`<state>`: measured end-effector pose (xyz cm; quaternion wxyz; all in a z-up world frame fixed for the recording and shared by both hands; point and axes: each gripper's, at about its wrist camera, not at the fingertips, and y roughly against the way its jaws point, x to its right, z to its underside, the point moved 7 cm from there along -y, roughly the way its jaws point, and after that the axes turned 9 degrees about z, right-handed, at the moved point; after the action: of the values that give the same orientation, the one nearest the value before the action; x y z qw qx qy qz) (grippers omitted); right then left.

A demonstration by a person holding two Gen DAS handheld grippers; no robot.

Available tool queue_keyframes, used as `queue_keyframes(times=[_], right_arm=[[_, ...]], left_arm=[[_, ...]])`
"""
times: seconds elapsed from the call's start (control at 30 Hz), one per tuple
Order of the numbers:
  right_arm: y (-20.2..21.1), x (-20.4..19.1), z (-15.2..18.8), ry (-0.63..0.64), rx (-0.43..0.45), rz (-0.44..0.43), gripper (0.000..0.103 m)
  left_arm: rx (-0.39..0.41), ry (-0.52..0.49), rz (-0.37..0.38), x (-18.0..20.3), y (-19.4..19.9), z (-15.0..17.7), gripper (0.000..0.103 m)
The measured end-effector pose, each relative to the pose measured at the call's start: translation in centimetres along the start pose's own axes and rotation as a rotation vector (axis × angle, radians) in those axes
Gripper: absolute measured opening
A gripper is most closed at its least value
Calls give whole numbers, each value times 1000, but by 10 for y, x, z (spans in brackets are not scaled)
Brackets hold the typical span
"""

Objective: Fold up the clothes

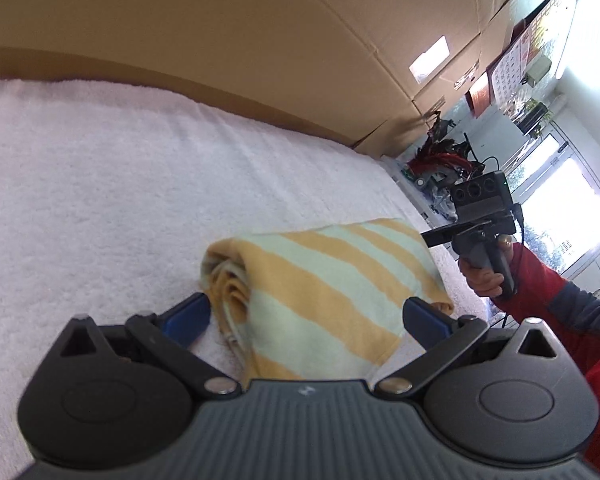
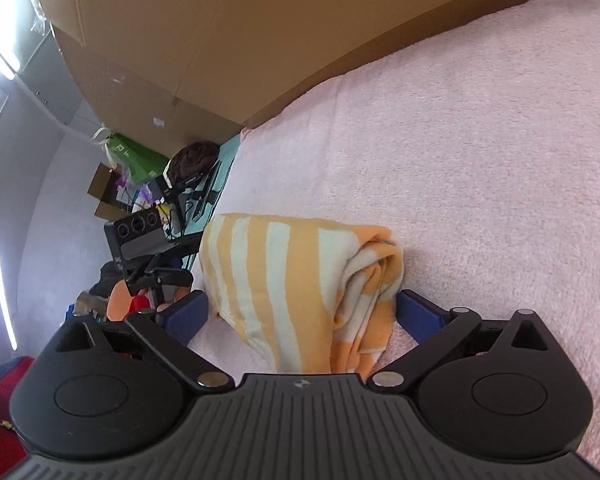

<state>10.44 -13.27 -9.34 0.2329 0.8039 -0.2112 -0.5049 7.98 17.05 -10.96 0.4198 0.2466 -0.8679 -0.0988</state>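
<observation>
The folded striped towel [image 1: 324, 292] is flanked by the left gripper [image 1: 308, 314] and right gripper [image 2: 302, 312], both spread wide, nothing gripped.

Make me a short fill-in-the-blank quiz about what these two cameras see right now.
1. The folded cloth has yellow and pale ____ stripes.
2. It lies on a fluffy white ____.
3. The left hand-held gripper has its jaws ____, and so has the right hand-held gripper.
4. The wall behind is made of ____ boxes.

Missing words: green; towel; open; cardboard
</observation>
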Motion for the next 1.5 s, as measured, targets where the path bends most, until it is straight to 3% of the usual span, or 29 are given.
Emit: queue_keyframes(times=[0.27, 0.4, 0.47, 0.63, 0.73, 0.9, 0.97, 1.03, 1.07, 1.13, 1.17, 1.33, 1.43, 1.5], right_arm=[[1, -7, 1, 32, 57, -53, 103], [9, -5, 9, 81, 62, -75, 97], [5, -9, 6, 81, 68, -93, 103], [-5, -19, 4, 112, 95, -109, 103], [3, -12, 4, 65, 119, -154, 101], [-5, -18, 5, 116, 153, -27, 98], [-6, -17, 4, 96, 165, 5, 87], [-1, -2, 5, 19, 181, 33, 50], [1, 5, 6, -19, 189, 46, 48], [2, 5, 9, -22, 200, 52, 46], [1, 1, 10, -5, 197, 58, 46], [-3, -3, 9, 22, 212, 81, 45], [-3, -8, 9, 13, 234, 97, 42], [0, -12, 7, -18, 254, 62, 42]], left_arm=[[-14, -83, -44, 9, -10, 0, 102], [0, -40, 12, 1, -2, 0, 102], [6, -38, 7, 2, -7, -3, 102], [23, -18, -4, 3, -10, -3, 102], [36, 17, 11, 3, -7, -1, 102], [62, -7, -7, 4, -9, -2, 102], [63, -48, -44, 8, -13, 0, 102], [80, -59, -82, 11, -15, 2, 101], [94, -56, -100, 13, -15, 3, 100], [123, -45, -131, 14, -16, 4, 95], [139, -39, -150, 14, -15, 3, 87], [180, 25, -166, 7, -10, 3, 66], [211, 66, -145, 9, -6, 2, 55], [231, 78, -125, 14, -2, -2, 53]])
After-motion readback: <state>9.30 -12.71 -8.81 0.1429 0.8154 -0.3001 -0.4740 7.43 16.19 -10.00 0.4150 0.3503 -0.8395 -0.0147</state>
